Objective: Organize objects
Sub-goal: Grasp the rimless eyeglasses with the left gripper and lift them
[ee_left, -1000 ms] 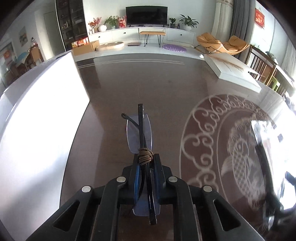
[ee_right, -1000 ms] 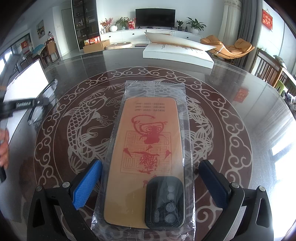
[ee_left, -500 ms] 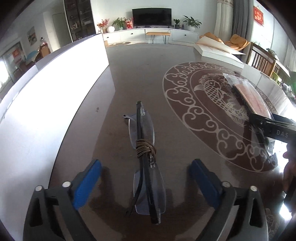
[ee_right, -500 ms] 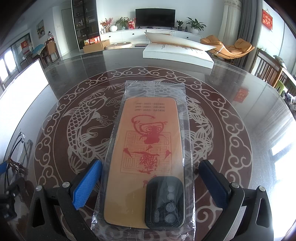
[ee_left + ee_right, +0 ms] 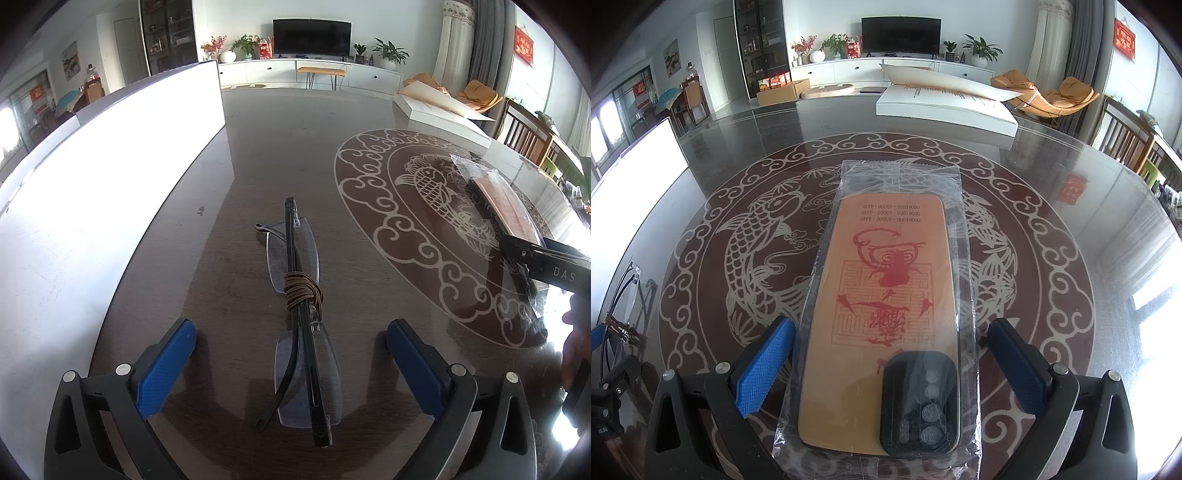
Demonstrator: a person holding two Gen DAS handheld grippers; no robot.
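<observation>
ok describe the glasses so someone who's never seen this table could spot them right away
On the dark glossy table, look between the tall white panel and the round fish medallion. The folded rimless glasses lie there, between the open left gripper fingers. Brown cord wound around their black arms sets them apart.

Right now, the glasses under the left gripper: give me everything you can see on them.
The folded glasses are rimless, with clear lenses and thin black temples folded over them. A brown cord is wound several turns around the temples near the bridge. They lie flat on the dark table, lengthwise between the fingers of the left gripper, whose jaws have just been opening and now stand wide, blue pads clear of the glasses on both sides. Nothing but the table touches them. The white panel stands apart to the picture's left.
</observation>
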